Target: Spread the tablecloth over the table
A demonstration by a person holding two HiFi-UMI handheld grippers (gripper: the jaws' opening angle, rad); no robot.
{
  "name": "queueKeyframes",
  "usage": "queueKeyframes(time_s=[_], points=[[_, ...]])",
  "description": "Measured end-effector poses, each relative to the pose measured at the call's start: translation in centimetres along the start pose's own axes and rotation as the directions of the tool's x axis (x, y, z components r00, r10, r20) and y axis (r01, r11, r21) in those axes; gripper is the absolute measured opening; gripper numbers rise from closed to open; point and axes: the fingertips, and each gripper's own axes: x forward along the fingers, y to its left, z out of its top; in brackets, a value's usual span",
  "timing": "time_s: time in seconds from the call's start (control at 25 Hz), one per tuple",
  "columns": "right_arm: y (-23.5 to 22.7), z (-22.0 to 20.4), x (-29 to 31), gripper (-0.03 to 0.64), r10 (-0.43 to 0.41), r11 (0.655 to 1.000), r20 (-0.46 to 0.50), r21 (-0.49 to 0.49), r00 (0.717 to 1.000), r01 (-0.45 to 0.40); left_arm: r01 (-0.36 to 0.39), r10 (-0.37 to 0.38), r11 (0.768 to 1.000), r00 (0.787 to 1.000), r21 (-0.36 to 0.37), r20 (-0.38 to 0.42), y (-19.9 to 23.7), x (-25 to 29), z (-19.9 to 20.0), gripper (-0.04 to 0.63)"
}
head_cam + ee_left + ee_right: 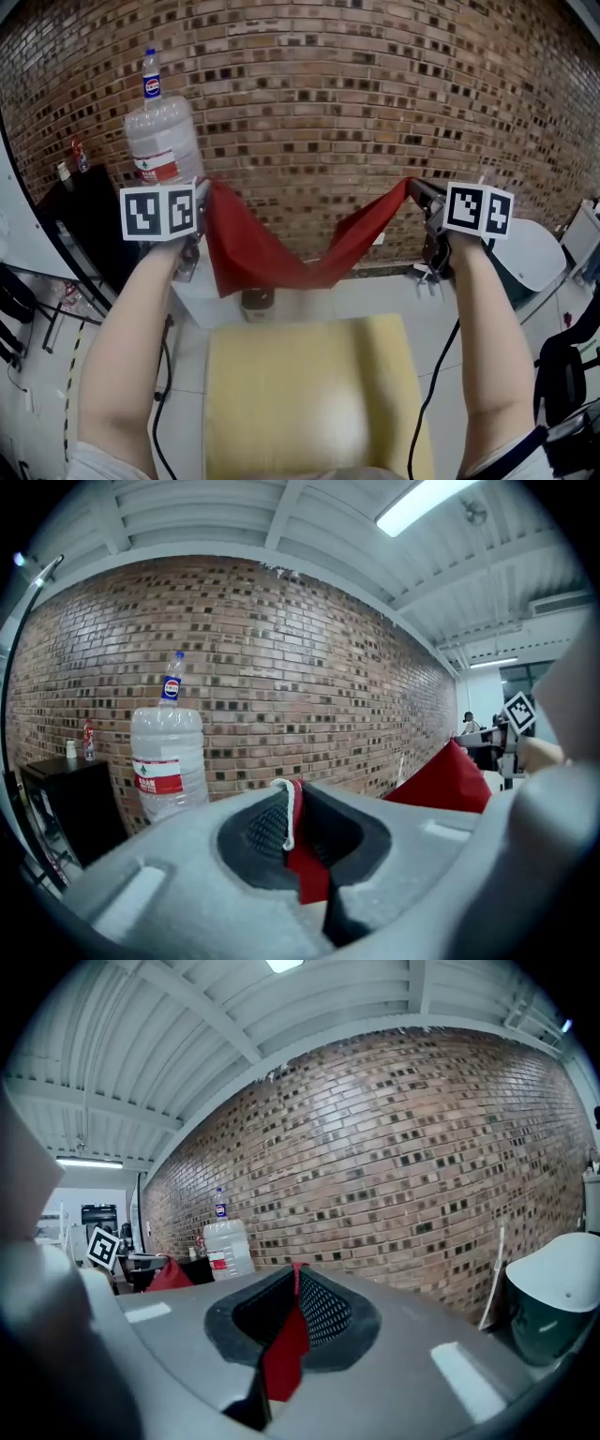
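I am holding the red tablecloth [267,253] in the air, sagging over the far end of the yellow table [300,403], with the left gripper [201,208] and right gripper [418,195] each pinching one corner tightly, and next, I am thinking, it needs lowering flat.

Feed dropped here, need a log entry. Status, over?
Left gripper, right gripper shut on red tablecloth corners. Cloth sags between them, yellow table uncovered. Water jug beyond table.

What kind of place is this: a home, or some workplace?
Probably a workshop or lab-like workroom, not a home: a bare brick wall, a large water jug, and a ribbed ceiling with a strip light.
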Motion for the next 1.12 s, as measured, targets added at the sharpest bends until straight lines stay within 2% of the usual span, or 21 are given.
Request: queueKeyframes(time_s=[0.12, 0.32, 0.52, 0.68, 0.84, 1.12], points=[[-1.4, -1.8, 0.7, 0.017, -0.019, 0.999, -0.028, 0.034, 0.999, 0.02, 0.003, -0.002, 1.0, 0.999, 0.002, -0.054, 0.5, 1.1, -2.7, 0.008], [-3.2, -5.3, 1.1, 0.017, -0.057, 0.998, -0.083, 0.026, 0.995, 0.059, -0.004, 0.005, 1.0, 0.992, 0.006, -0.124, 0.9, 1.7, -7.7, 0.008], [-3.9, -9.5, 0.1, 0.017, -0.073, 0.996, -0.127, 0.04, 0.989, 0.079, 0.005, -0.012, 0.999, 0.986, -0.041, -0.164, 0.7, 0.9, -12.2, 0.009], [-4.1, -12.1, -2.4, 0.017, -0.074, 0.996, -0.149, 0.047, 0.986, 0.082, -0.022, 0.014, 0.999, 0.984, -0.047, -0.179, 0.1, -1.9, -14.8, 0.008], [-3.4, -14.5, -6.1, 0.017, -0.076, 0.996, -0.178, 0.024, 0.981, 0.081, -0.061, 0.041, 0.993, 0.978, -0.096, -0.204, -1.1, -5.5, -17.5, 0.008], [-2.4, -19.3, -14.6, 0.017, -0.098, 0.992, -0.221, 0.053, 0.97, 0.113, -0.11, 0.073, 0.982, 0.969, -0.151, -0.236, -3.5, -13.9, -22.1, 0.008]])
